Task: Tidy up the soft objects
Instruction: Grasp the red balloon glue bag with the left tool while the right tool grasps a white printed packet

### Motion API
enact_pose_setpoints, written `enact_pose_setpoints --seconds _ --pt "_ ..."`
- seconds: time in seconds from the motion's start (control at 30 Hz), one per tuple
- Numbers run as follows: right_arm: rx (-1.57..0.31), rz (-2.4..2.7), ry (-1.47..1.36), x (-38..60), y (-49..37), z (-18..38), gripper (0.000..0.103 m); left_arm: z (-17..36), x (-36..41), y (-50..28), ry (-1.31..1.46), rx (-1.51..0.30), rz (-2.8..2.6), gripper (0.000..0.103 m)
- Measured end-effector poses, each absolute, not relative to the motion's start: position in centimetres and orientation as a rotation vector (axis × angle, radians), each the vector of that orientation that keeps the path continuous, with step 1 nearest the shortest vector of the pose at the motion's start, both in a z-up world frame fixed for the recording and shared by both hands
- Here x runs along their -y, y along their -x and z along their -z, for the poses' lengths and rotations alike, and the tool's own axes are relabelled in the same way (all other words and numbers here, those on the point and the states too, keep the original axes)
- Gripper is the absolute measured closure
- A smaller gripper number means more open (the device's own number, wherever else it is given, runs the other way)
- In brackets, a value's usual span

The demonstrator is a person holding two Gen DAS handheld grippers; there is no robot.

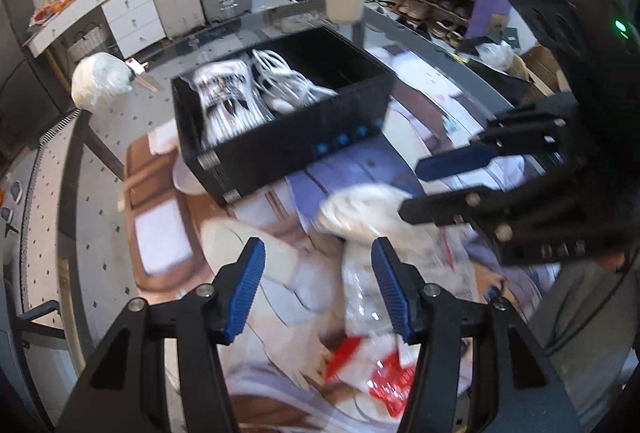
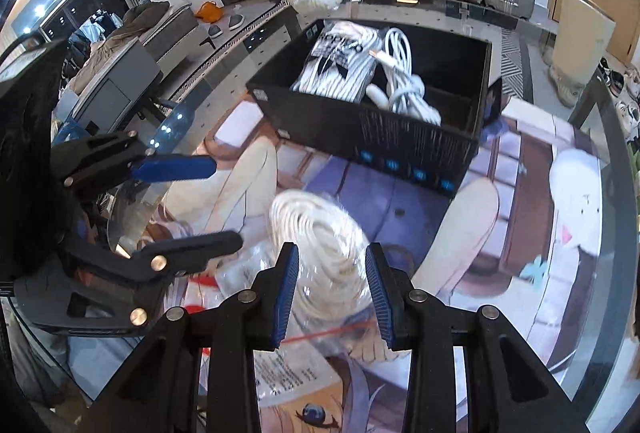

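On the table [image 2: 592, 313], over its printed mat, the bagged coil of white cord [image 2: 320, 233] lay in a clear plastic bag with red print, just short of the black storage box [image 2: 384, 137]. The box already held a packaged white cable [image 2: 340, 69] and a loose white cable bundle [image 2: 404, 89] in its left part; the right part looked bare from both views. We noted the right hand-held gripper [image 2: 332, 293] straddling the coil, its blue pads close on either side, jaws narrowed but with a sliver of gap visible; whether the pads pressed the bag we could not tell through the blur. The left hand-held gripper [image 1: 318, 289] stood moderately open above the flat tail of the same bag, nothing between its pads that it gripped. We judged the step in hand to be securing the bagged coil for transfer into the box. To do it well, we reckoned the right gripper should close on the thick body of the coil, not on slack film alone, since slippery plastic would likely slide out. The left gripper could pinch the trailing bag end so it would not drag or snag on the box wall. Lifting both ends together and clearing the near rim before lowering into the bare compartment seemed the safest course.
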State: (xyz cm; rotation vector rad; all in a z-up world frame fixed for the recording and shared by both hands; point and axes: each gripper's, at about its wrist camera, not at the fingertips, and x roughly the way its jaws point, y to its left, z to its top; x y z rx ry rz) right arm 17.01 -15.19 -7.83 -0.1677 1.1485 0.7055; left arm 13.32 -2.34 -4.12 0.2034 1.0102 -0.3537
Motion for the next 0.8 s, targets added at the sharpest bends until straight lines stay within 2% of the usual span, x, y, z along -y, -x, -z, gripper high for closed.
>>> enact_pose_setpoints --seconds 0.07,0.17,0.37,0.43,0.47,0.5,0.53,0.6,0.73,0.8 --pt "-1.157 -0.715 0.17 15.4 -16.1 8.1 0.066 4.3 2.3 -12.3 -0.199 -1.017 0.373 0.046" --pt "-1.17 -0.747 0.179 15.5 -14.5 8.4 0.056 4.8 2.1 -10.5 -0.196 -1.042 0.412 0.046" --pt "-1.185 -0.813 0.175 15.8 -11.3 8.6 0.054 6.5 1.9 -8.1 -0.16 -1.122 0.475 0.043" --pt "-1.188 -0.827 0.179 16.0 -10.8 8.6 0.043 6.7 1.8 -7.5 -0.147 -1.139 0.504 0.042" --pt "-1.194 -0.833 0.182 16.0 -10.4 8.8 0.034 6.9 2.0 -7.2 -0.149 -1.147 0.525 0.039" --pt "-1.2 -0.838 0.187 16.0 -10.2 8.9 0.031 7.1 2.2 -7.0 -0.156 -1.15 0.529 0.037" --pt "-1.204 -0.841 0.195 15.9 -10.1 9.2 0.031 7.1 2.3 -6.9 -0.17 -1.151 0.53 0.033" --pt "-1.213 -0.832 0.222 15.6 -9.9 9.7 0.03 7.2 2.7 -6.8 -0.192 -1.152 0.533 0.03" --pt "-1.238 -0.812 0.306 14.7 -9.9 11.1 0.03 7.8 3.3 -7.0 -0.23 -1.163 0.521 0.028" --pt "-1.23 -0.81 0.336 14.4 -9.7 11.4 0.029 8.5 3.4 -7.2 -0.252 -1.18 0.497 0.033"
